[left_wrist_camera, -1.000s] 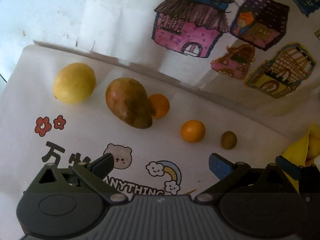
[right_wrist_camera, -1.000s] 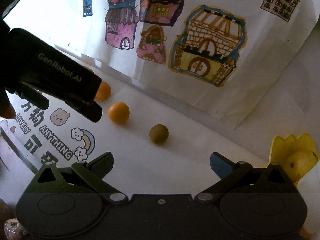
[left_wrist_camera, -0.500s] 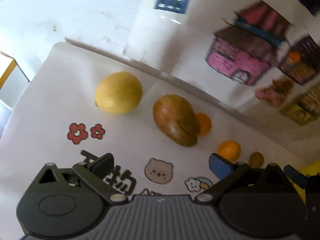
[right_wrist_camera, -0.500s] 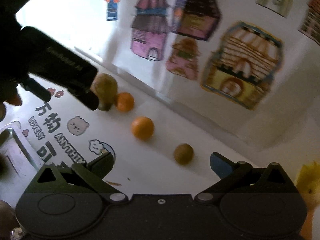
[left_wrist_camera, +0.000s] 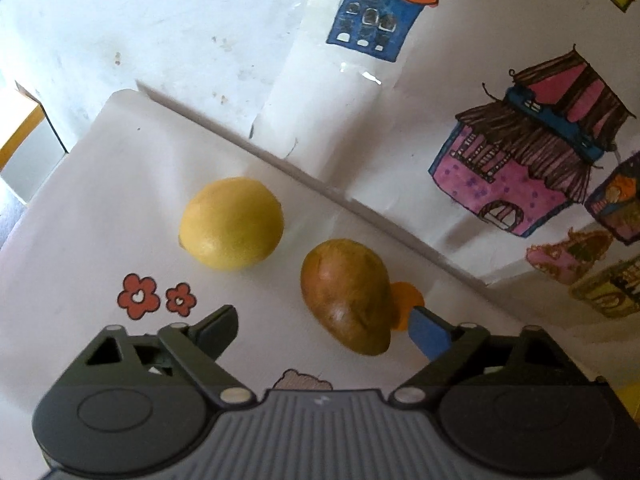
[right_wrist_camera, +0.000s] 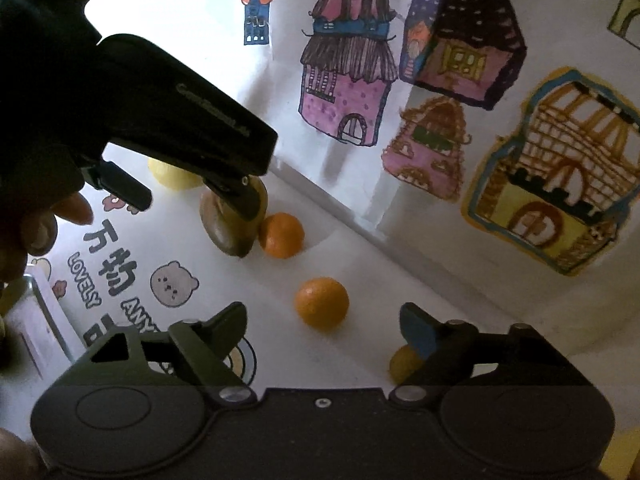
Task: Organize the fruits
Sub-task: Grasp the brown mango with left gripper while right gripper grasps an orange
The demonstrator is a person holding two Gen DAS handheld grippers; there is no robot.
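A row of fruit lies on the white printed mat (left_wrist_camera: 100, 208): a yellow lemon (left_wrist_camera: 231, 222), a brown-green mango (left_wrist_camera: 348, 296), and an orange (left_wrist_camera: 406, 294) half hidden behind the mango. My left gripper (left_wrist_camera: 322, 332) hovers over the mango, which lies between its closing jaws nearer the blue pad, untouched. In the right wrist view the left gripper (right_wrist_camera: 182, 196) hangs dark above the mango (right_wrist_camera: 224, 228), beside the first orange (right_wrist_camera: 281, 235). My right gripper (right_wrist_camera: 322, 328) is closing its jaws just short of a second orange (right_wrist_camera: 321, 302). A kiwi (right_wrist_camera: 400, 364) peeks from behind its right finger.
Paper sheets with coloured house drawings (right_wrist_camera: 344, 68) stand as a wall right behind the fruit row. A person's hand (right_wrist_camera: 40, 224) holds the left gripper. A pale boxy object (right_wrist_camera: 36, 320) sits at the mat's left edge. A yellow edge (left_wrist_camera: 628, 400) shows at far right.
Both grippers have travelled left along the fruit row and tilted. The mango now lies between the left jaws; the second orange sits ahead of the right jaws. Both pairs of jaws have narrowed slightly.
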